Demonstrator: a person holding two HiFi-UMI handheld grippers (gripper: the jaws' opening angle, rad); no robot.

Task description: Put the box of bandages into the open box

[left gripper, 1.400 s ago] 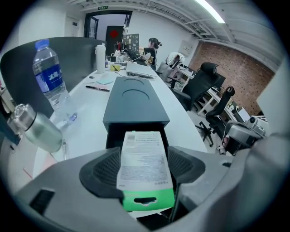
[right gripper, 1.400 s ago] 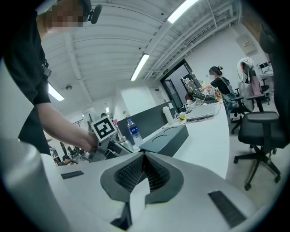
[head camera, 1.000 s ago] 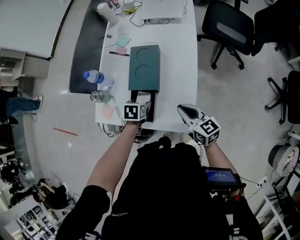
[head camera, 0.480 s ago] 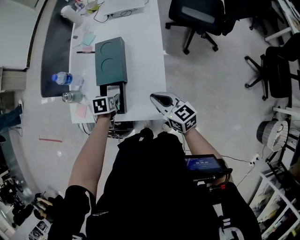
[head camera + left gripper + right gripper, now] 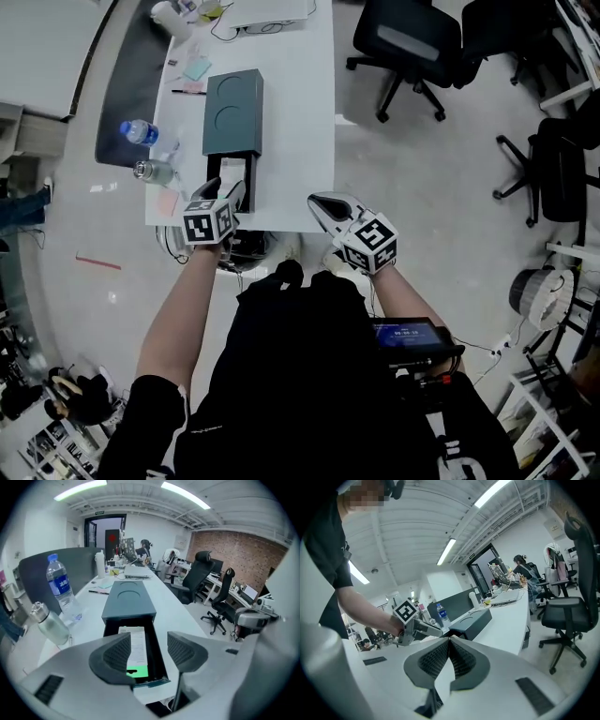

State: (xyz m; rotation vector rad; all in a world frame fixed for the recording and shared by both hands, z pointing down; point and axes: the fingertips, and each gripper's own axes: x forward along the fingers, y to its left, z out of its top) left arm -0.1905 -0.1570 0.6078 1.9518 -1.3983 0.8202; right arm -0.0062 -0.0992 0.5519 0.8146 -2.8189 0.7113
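Note:
The dark teal box [image 5: 232, 112] lies lengthwise on the white table, its drawer [image 5: 249, 187] pulled out toward me. The white box of bandages [image 5: 136, 641], green at its near end, lies flat inside that drawer [image 5: 158, 654]. My left gripper [image 5: 149, 652] hovers just above and short of the drawer's near end. Its jaws are closing and nothing is between them. In the head view the left gripper [image 5: 225, 194] sits at the table's near edge. The right gripper [image 5: 321, 202] hangs off the table's near right corner, shut and empty [image 5: 450, 656].
A water bottle [image 5: 58, 590] and a clear jar [image 5: 49, 625] stand left of the teal box [image 5: 128, 599]. A pen, sticky notes and a laptop [image 5: 272, 11] lie at the far end. Office chairs [image 5: 412, 42] stand on the floor to the right.
The left gripper has drawn back from the drawer toward the table's near edge, leaving the bandage box lying inside. The right gripper has barely shifted.

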